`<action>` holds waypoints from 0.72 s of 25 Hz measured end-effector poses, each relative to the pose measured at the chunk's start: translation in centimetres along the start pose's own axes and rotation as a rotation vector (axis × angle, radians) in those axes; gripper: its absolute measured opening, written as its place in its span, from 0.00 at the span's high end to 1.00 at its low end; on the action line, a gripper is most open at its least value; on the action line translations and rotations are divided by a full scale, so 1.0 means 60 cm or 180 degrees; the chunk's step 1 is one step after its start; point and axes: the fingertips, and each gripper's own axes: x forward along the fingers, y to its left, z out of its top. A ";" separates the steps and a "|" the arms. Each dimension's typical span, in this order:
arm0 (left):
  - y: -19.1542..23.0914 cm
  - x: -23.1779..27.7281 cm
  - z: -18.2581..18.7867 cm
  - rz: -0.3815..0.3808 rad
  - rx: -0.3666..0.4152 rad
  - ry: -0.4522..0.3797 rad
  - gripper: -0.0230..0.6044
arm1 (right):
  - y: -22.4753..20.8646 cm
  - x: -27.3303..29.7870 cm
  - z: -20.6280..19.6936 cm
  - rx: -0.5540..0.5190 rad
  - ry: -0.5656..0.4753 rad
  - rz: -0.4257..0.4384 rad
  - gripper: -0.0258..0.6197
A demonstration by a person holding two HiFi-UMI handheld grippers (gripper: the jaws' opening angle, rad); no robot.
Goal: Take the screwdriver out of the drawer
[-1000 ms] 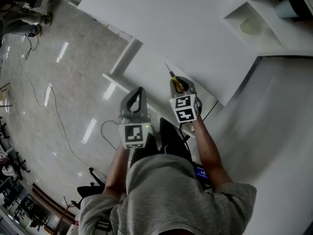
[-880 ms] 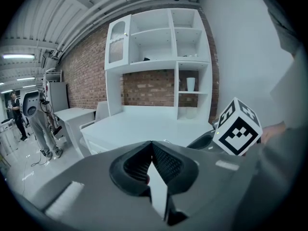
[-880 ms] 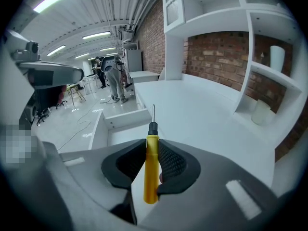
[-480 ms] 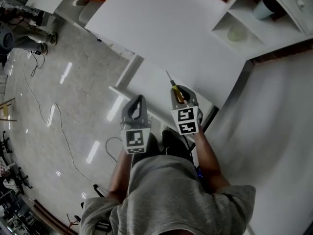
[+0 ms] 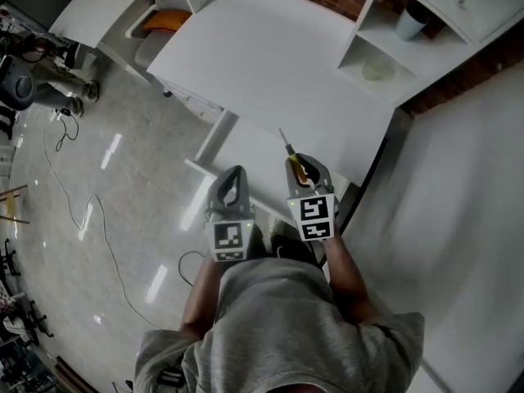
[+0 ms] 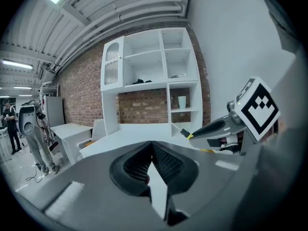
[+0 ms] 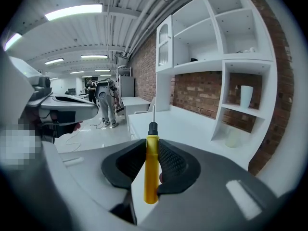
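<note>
My right gripper point(image 5: 300, 167) is shut on a screwdriver point(image 5: 295, 155) with a yellow handle. Its thin shaft sticks out ahead, over the open white drawer point(image 5: 250, 150) under the desk point(image 5: 270, 56). In the right gripper view the yellow handle point(image 7: 151, 170) stands upright between the ribbed pads, and the black collar and shaft rise above the jaws. My left gripper point(image 5: 232, 178) hangs just left of the right one, in front of the drawer. Its tips point(image 6: 153, 147) meet with nothing between them. The left gripper view shows the right gripper point(image 6: 214, 129) and the screwdriver's tip point(image 6: 179, 130) on its right side.
A white shelf unit point(image 5: 426, 39) at the desk's far right holds a cup point(image 5: 407, 23) and a pale bowl point(image 5: 377, 70). An orange seat point(image 5: 170, 19) stands at the far left. Cables point(image 5: 82, 211) run over the glossy floor. A white wall point(image 5: 458, 203) rises at the right.
Both grippers have risen together, the right one still gripping the screwdriver. The head view now takes in more of the desk, the shelves and the orange seat.
</note>
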 end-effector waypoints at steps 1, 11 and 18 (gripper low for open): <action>-0.004 -0.005 0.003 -0.0011 0.0009 -0.0016 0.94 | 0.000 -0.010 0.005 -0.0002 -0.0043 -0.0015 0.84; -0.031 -0.048 0.038 -0.0045 0.0139 -0.0192 0.94 | 0.002 -0.106 0.026 0.0012 -0.0350 -0.0150 0.84; -0.038 -0.069 0.038 -0.0081 0.0132 -0.0253 0.94 | 0.014 -0.148 0.019 -0.0001 -0.0441 -0.0222 0.84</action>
